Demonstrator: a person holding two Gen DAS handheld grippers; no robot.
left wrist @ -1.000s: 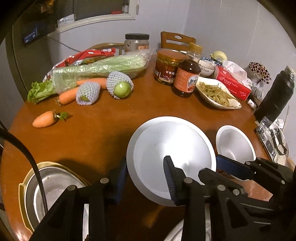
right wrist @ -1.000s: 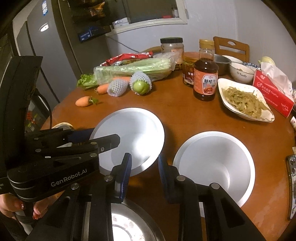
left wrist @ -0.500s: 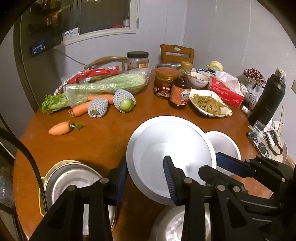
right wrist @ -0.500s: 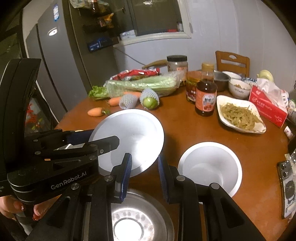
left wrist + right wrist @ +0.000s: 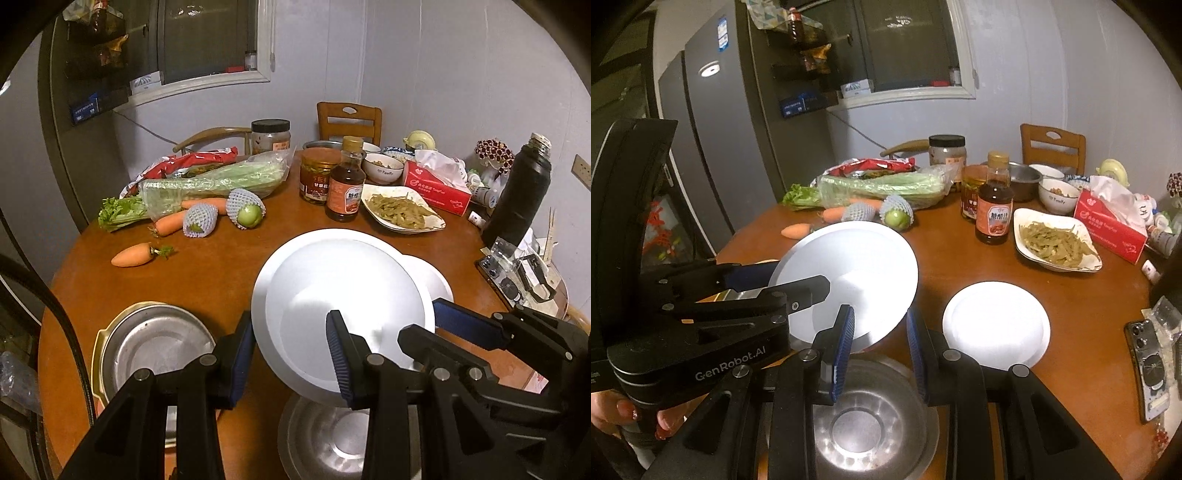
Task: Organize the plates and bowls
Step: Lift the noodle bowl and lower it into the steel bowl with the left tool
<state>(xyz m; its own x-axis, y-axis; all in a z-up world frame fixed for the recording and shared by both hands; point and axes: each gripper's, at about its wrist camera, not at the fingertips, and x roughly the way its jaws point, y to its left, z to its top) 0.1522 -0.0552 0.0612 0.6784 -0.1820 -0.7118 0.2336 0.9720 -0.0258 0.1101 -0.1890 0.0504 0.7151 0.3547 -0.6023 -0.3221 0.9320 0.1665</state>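
Pale walls [image 5: 443, 74], a white-framed window [image 5: 210, 40], wooden chair [image 5: 349, 122], grey fridge [image 5: 713, 122].

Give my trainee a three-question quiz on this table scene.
1. True or false: the white plate lies flat on the table.
2. What sits beneath the plate's near edge? A) metal bowl B) carrot C) tissue box
3. How many grippers hold the plate?
Key: 1 false, it is held up and tilted. 2 A. 3 two: left gripper and right gripper, jaws shut on its rim.
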